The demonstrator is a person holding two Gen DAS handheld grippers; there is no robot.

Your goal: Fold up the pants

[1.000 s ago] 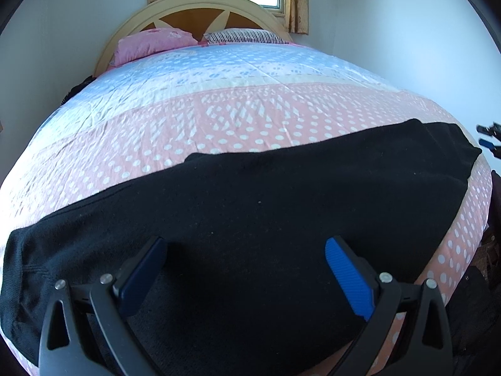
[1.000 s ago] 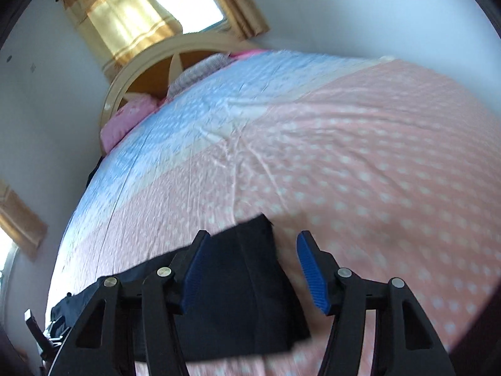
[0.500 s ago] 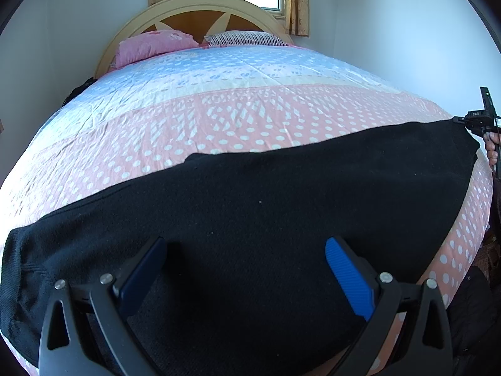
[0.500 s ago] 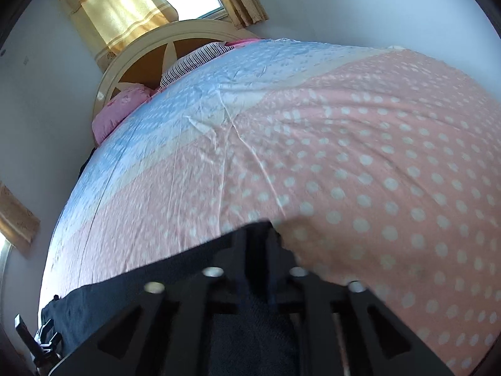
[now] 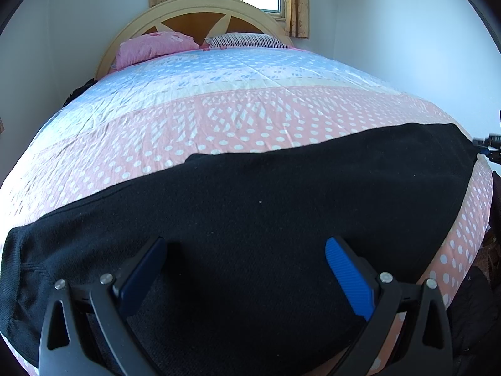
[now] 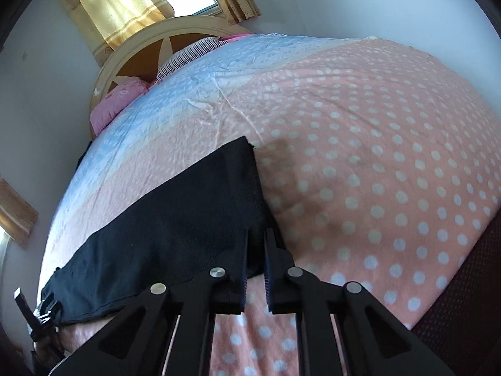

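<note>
Black pants (image 5: 250,213) lie along the bed's (image 5: 219,119) near edge. Only the right wrist view shows the right gripper (image 6: 255,244), just closing, pinching their cuff; the left gripper (image 5: 245,253) hangs spread above them, their near edge cut off.

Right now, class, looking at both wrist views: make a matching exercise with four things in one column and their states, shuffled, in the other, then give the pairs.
Things:
1. left gripper
2. right gripper
3. pants
4. pink pillow

States:
A. spread flat across the bed
B. shut on a pants corner
C. by the headboard
D. open above the pants

Pairs: 1-D, 2-B, 3-A, 4-C
</note>
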